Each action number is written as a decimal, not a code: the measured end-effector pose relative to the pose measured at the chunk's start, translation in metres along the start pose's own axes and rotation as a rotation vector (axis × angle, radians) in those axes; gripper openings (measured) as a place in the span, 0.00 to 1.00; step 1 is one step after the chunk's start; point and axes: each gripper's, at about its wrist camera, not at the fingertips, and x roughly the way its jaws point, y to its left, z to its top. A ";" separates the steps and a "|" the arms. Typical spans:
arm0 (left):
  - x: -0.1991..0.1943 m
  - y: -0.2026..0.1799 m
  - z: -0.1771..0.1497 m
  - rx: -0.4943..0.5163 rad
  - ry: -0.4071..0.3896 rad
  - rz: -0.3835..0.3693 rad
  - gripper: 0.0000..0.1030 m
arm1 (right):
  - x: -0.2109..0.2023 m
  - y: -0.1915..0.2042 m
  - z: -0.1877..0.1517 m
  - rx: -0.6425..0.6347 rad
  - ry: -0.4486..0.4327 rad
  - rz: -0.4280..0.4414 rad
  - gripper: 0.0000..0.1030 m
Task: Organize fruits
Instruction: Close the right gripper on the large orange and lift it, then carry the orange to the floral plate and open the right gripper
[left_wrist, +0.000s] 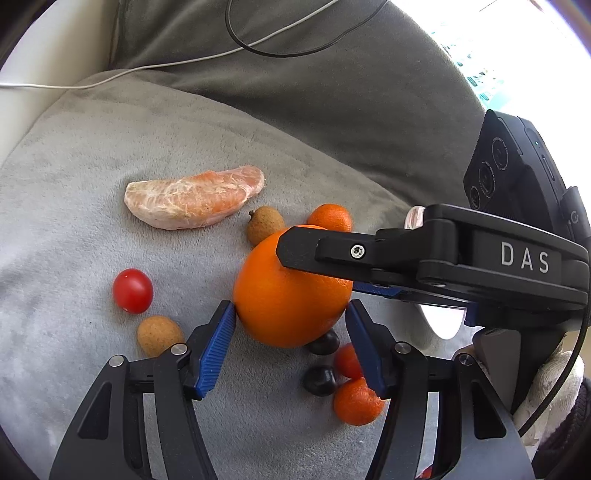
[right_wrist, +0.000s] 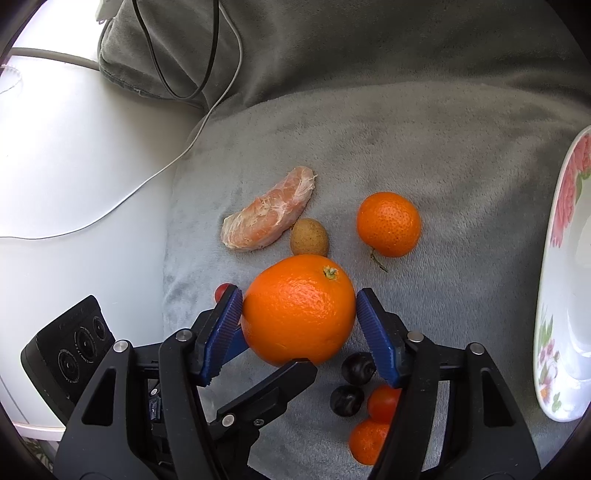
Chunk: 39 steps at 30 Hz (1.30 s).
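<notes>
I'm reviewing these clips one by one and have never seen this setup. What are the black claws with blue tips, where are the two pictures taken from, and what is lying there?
There is no robot here: a person holds a two-fingered tool in each hand, with a wide-angle camera on each looking along its fingers. One picture comes from the left hand-held gripper, the other from the right hand-held gripper.

Both reach around the same large orange from different sides. The blue pads sit at its sides, with small gaps visible in places, so a firm grip cannot be confirmed.

On the grey cushion lie a peeled citrus segment, a cherry tomato, brown longan-like fruits, small mandarins and dark round fruits. A flowered plate waits at the right.
</notes>
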 end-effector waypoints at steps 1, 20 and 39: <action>-0.002 -0.001 -0.001 0.002 -0.002 0.001 0.59 | -0.002 0.000 -0.001 0.001 -0.001 0.002 0.65; 0.005 -0.079 -0.008 0.124 -0.006 -0.064 0.59 | -0.083 -0.042 -0.019 0.069 -0.112 -0.021 0.65; 0.048 -0.148 -0.011 0.220 0.074 -0.128 0.59 | -0.141 -0.111 -0.041 0.197 -0.197 -0.056 0.65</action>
